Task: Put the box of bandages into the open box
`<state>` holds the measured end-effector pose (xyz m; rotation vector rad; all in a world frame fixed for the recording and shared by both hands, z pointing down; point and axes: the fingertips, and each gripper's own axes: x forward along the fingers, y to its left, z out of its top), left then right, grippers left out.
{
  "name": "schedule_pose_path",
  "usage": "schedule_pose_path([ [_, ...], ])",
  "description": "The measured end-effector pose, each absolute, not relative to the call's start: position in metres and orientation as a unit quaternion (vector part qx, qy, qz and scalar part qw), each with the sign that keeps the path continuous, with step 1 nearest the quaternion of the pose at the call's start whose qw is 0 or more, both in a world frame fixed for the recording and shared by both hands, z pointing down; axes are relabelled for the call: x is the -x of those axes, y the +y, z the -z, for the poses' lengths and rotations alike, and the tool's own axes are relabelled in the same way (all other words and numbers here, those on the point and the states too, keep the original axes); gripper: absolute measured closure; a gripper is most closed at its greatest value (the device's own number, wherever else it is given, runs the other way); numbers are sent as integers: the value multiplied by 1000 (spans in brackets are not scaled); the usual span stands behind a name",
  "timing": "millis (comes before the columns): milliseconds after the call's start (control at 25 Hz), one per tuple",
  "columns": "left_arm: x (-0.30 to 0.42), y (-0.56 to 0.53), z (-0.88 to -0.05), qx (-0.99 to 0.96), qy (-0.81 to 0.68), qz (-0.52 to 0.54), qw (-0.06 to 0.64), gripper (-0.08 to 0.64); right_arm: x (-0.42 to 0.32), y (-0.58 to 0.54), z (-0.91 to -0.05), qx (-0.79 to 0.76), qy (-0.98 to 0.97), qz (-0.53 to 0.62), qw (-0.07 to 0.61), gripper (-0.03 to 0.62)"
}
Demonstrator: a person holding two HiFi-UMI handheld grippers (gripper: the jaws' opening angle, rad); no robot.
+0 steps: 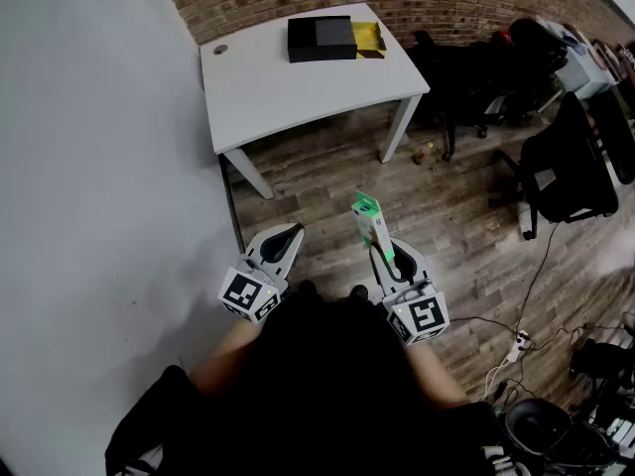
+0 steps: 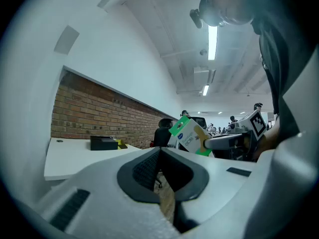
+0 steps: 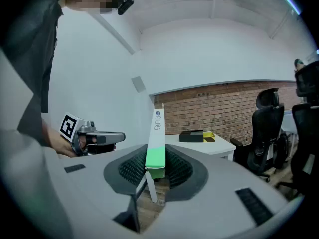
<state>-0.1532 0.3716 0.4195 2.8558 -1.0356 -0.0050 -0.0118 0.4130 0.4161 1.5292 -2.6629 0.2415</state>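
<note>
- Counter [image 1: 298, 87]: white, upper centre of the head view, against the brick wall and well apart from both tools.
- Office chair [image 1: 566, 167]: black, right edge of the frame, clear of the line to the counter.
- Open box [image 1: 332, 38]: black with a yellow inner part showing at its right end; it sits at the counter's far edge. Nothing can be made out inside it.
- Left tool [image 1: 295, 232]: lower left of centre, jaws together on nothing, held over the wooden floor.
- Right tool [image 1: 383, 256]: lower centre, jaws clamped flat against the two broad faces of the carton.
- Box of bandages [image 1: 367, 216]: slim white-and-green carton, held by its lower end in the right tool and standing up out of the jaws, top flap slightly ajar. Judged light and thin-walled: stiff along its edges, easily dented on the broad faces, and smooth enough to slip. The present hold low on the faces looks sound; light pressure should do.
</note>
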Motion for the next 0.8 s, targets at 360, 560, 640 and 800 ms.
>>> schedule_pose_path([
  [360, 152, 378, -419, -943, -328, 5, 58, 545, 13, 422, -414, -505, -858, -85, 31, 502],
  [560, 139, 385, -417, -948, -312, 6, 56, 545, 7, 428, -412, -507, -857, -87, 26, 500],
  [640, 134, 388, -416, -951, -305, 6, 55, 545, 6, 429, -411, -506, -858, -86, 25, 500],
  [800, 126, 390, -415, -954, -296, 7, 53, 545, 3, 430, -410, -507, -857, -87, 20, 500],
])
